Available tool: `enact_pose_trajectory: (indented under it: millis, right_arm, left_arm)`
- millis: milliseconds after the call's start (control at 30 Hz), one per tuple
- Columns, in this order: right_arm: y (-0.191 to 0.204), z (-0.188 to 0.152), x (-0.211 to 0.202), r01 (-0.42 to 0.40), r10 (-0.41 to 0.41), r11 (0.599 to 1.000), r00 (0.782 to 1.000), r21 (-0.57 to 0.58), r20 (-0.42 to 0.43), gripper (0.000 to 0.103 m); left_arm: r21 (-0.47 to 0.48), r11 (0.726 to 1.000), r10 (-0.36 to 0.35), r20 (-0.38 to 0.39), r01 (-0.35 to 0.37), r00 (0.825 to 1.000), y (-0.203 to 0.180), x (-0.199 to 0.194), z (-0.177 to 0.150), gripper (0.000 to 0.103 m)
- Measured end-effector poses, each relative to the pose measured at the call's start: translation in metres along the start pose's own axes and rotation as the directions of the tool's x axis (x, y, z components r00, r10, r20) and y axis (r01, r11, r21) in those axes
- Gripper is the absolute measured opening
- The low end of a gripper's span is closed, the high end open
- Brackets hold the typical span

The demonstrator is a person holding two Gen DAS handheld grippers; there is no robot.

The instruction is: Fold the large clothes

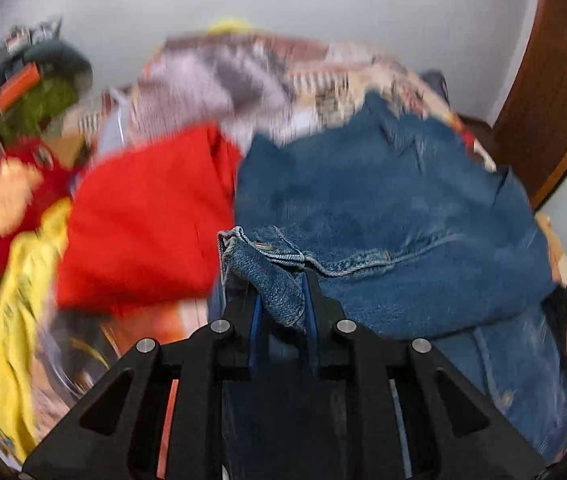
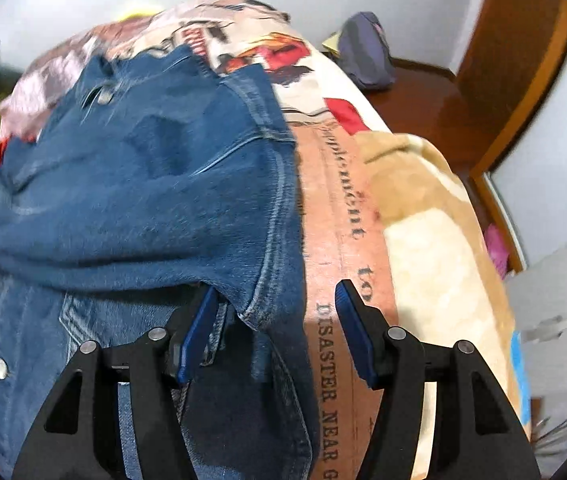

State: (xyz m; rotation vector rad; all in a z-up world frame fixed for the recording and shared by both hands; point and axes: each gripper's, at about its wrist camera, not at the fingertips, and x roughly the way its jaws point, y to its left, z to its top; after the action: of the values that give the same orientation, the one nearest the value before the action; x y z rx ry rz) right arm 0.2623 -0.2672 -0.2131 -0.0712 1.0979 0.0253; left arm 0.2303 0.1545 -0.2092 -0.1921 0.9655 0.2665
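A blue denim jacket lies on a bed covered by a printed blanket. My left gripper is shut on a corner of the denim with a metal button beside it, holding it lifted. In the right wrist view the same denim jacket is folded over itself. My right gripper is open, its jaws wide apart, with the denim's folded edge hanging between them and touching neither pad clearly. The left blue pad sits against the fabric.
A red garment and a yellow garment lie left of the jacket. A grey garment is behind them. A wooden bed frame, a purple bundle, a wooden door frame and white walls surround the bed.
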Motion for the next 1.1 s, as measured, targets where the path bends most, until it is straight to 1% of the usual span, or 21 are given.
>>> enact_pose_trajectory:
  millis: [67, 200, 267, 300, 333, 367, 400, 433, 467, 533, 567, 667, 733, 800, 833, 933, 1000, 1100]
  right_arm:
    - [-0.006, -0.002, -0.002, -0.025, 0.025, 0.999, 1.0, 0.04, -0.013, 0.056]
    - [-0.012, -0.006, -0.004, -0.035, 0.036, 0.997, 0.999, 0.062, -0.017, 0.057]
    - [-0.013, -0.009, -0.004, -0.042, 0.044, 0.997, 0.999, 0.061, -0.031, 0.058]
    - [-0.013, -0.009, -0.004, -0.043, 0.045, 0.997, 0.998, 0.057, -0.037, 0.058]
    - [-0.012, -0.012, -0.006, -0.045, 0.047, 0.998, 0.998, 0.051, -0.039, 0.058]
    - [-0.011, -0.014, -0.008, -0.049, 0.051, 0.998, 0.998, 0.042, -0.041, 0.058]
    - [-0.009, -0.015, -0.011, -0.057, 0.059, 0.998, 0.997, 0.036, -0.04, 0.058]
    - [-0.007, -0.015, -0.014, -0.069, 0.07, 0.997, 0.997, 0.03, -0.036, 0.058]
    - [-0.006, -0.017, -0.018, -0.078, 0.079, 0.997, 0.996, 0.026, -0.03, 0.058]
    - [-0.002, -0.015, -0.028, -0.099, 0.099, 0.995, 0.995, 0.011, -0.003, 0.058]
    - [0.0, -0.013, -0.033, -0.105, 0.105, 0.994, 0.994, 0.003, 0.011, 0.058]
    - [0.008, -0.006, -0.045, -0.113, 0.114, 0.993, 0.992, -0.024, 0.05, 0.058]
    - [0.013, -0.002, -0.049, -0.123, 0.126, 0.992, 0.99, -0.039, 0.065, 0.058]
    - [0.018, 0.003, -0.05, -0.132, 0.136, 0.99, 0.988, -0.055, 0.077, 0.058]
    - [0.02, 0.005, -0.049, -0.131, 0.136, 0.989, 0.987, -0.066, 0.08, 0.058]
    - [0.028, 0.02, -0.039, -0.103, 0.112, 0.99, 0.99, -0.098, 0.084, 0.058]
    - [0.028, 0.031, -0.031, -0.096, 0.105, 0.99, 0.991, -0.103, 0.086, 0.058]
    - [0.023, 0.055, -0.008, -0.105, 0.109, 0.992, 0.992, -0.066, 0.061, 0.058]
  left_arm:
    - [0.0, 1.0, -0.002, -0.031, 0.002, 1.0, 0.002, 0.006, -0.018, 0.019]
    - [0.038, 0.998, -0.05, -0.026, 0.051, 0.998, 0.003, 0.0, -0.034, 0.021]
    - [0.053, 0.994, -0.091, -0.037, 0.093, 0.995, 0.007, -0.006, -0.032, 0.03]
    - [0.055, 0.992, -0.108, -0.041, 0.111, 0.993, 0.009, -0.01, -0.031, 0.032]
    - [0.054, 0.991, -0.12, -0.04, 0.122, 0.992, 0.013, -0.016, -0.027, 0.036]
    - [0.052, 0.991, -0.119, -0.033, 0.121, 0.992, 0.015, -0.022, -0.023, 0.042]
    - [0.049, 0.993, -0.109, -0.013, 0.11, 0.994, 0.02, -0.029, -0.018, 0.044]
    - [0.043, 0.995, -0.096, 0.007, 0.095, 0.995, 0.024, -0.037, -0.016, 0.049]
    - [0.031, 0.996, -0.08, 0.022, 0.08, 0.997, 0.029, -0.041, -0.011, 0.052]
    - [0.006, 0.998, -0.067, 0.037, 0.067, 0.997, 0.039, -0.042, 0.0, 0.053]
    - [0.0, 0.997, -0.072, 0.027, 0.072, 0.997, 0.043, -0.038, 0.006, 0.055]
    - [-0.011, 0.994, -0.105, -0.04, 0.105, 0.994, 0.051, -0.012, 0.017, 0.056]
    - [-0.034, 0.995, -0.097, -0.097, 0.094, 0.991, 0.053, 0.014, 0.021, 0.056]
    - [-0.055, 0.994, -0.105, -0.146, 0.097, 0.984, 0.054, 0.036, 0.021, 0.056]
    - [-0.07, 0.992, -0.111, -0.158, 0.101, 0.981, 0.054, 0.045, 0.02, 0.056]
    - [-0.102, 0.986, -0.148, -0.136, 0.135, 0.98, 0.054, 0.051, 0.019, 0.056]
    - [-0.094, 0.984, -0.161, -0.126, 0.15, 0.979, 0.05, 0.051, 0.017, 0.056]
    - [-0.047, 0.988, -0.15, -0.112, 0.146, 0.982, 0.043, 0.049, 0.015, 0.047]
